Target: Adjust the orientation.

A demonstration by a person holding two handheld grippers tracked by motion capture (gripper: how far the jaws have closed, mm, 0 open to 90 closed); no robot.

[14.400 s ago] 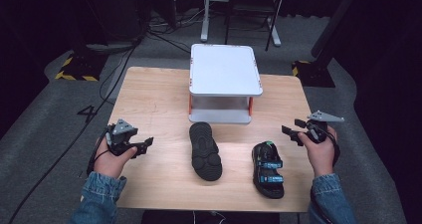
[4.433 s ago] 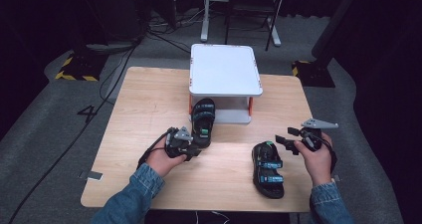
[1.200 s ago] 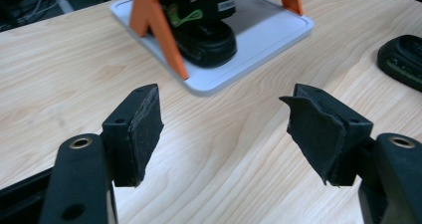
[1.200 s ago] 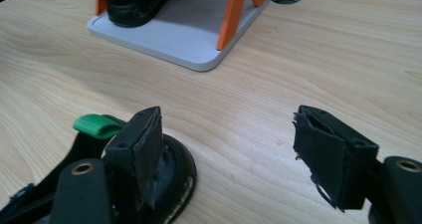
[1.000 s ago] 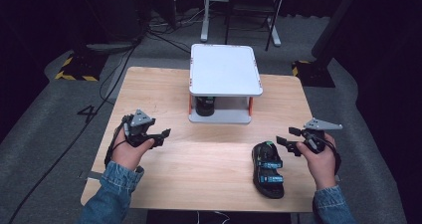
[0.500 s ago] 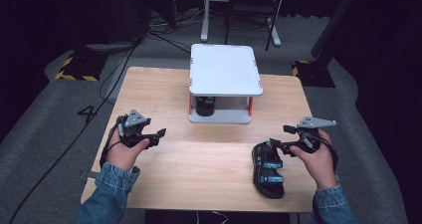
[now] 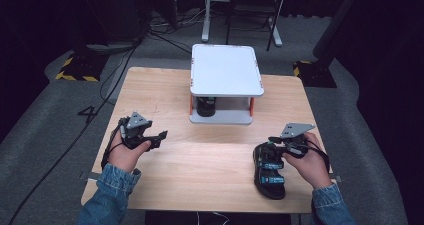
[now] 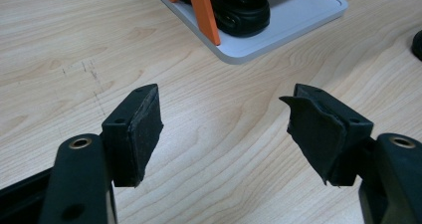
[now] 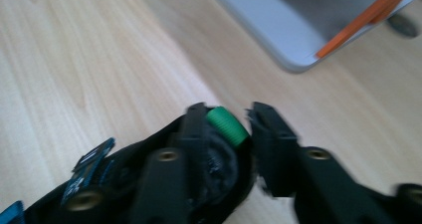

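Two black sandals: one (image 7: pixel 269 171) near the table's (image 7: pixel 150 90) right front edge, one (image 7: pixel 205 106) under the rack. One white two-tier rack (image 7: pixel 226 70). Two handheld grippers: left (image 7: pixel 159 136), right (image 7: pixel 273 141).

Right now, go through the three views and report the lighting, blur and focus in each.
High view: sharp but a little soft, the table evenly lit, the floor around it falling into darkness. Left gripper view: crisp, wood grain and pads clear, soft shadows beneath. Right gripper view: motion-blurred throughout, the sandal and the shelf smeared.

sandal (image 7: pixel 205 106) mostly hidden under white shelf (image 7: pixel 226 70), right gripper view blurred
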